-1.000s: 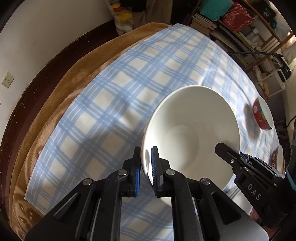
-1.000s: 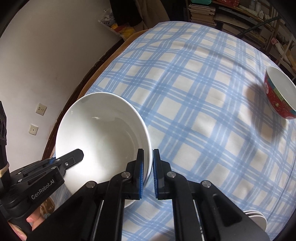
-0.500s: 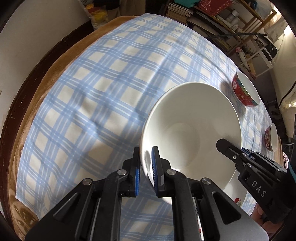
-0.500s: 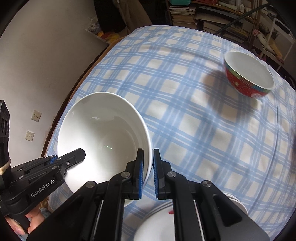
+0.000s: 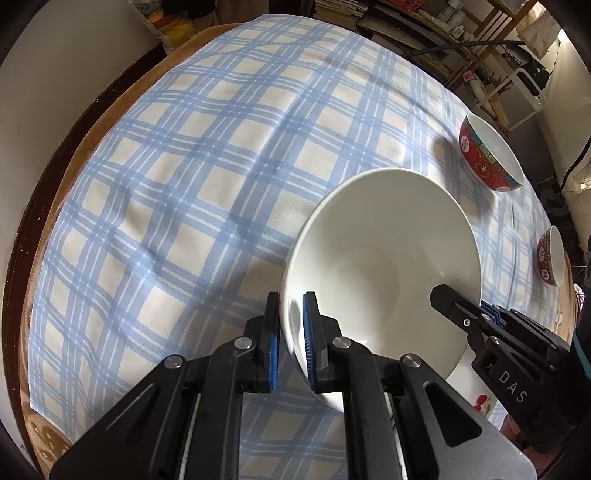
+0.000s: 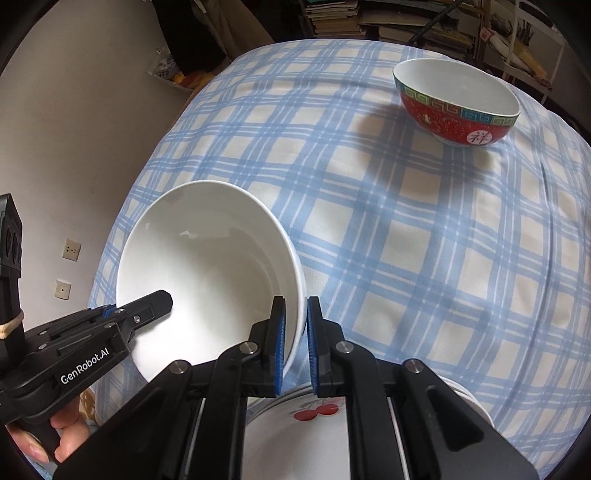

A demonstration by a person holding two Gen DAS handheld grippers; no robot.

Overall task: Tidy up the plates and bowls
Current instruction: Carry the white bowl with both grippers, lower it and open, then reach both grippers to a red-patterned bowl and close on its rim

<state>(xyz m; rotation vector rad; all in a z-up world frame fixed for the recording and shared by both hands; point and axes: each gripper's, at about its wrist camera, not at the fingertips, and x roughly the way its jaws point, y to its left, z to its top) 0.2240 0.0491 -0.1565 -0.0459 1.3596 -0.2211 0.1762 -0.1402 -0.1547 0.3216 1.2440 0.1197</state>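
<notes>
A large white bowl [image 5: 384, 258] [image 6: 207, 280] is held in the air above the blue checked tablecloth [image 5: 207, 177]. My left gripper [image 5: 290, 343] is shut on its left rim. My right gripper [image 6: 293, 347] is shut on its right rim and also shows in the left wrist view [image 5: 465, 317]. Under the bowl, at the near edge, lies a white plate with a cherry print [image 6: 317, 413]. A red patterned bowl [image 6: 458, 107] [image 5: 487, 155] stands far right on the cloth. A second red bowl [image 5: 552, 260] stands at the right edge.
The table's brown underlay [image 5: 92, 122] shows along its left edge, with a white wall [image 6: 74, 110] beyond. Shelves with books and clutter [image 5: 424, 22] stand behind the table. A white rack [image 5: 524, 92] stands at the far right.
Both grippers have carried the white bowl to the right and toward the near edge. The red bowls have come into fuller view, and the cherry plate now shows under the bowl.
</notes>
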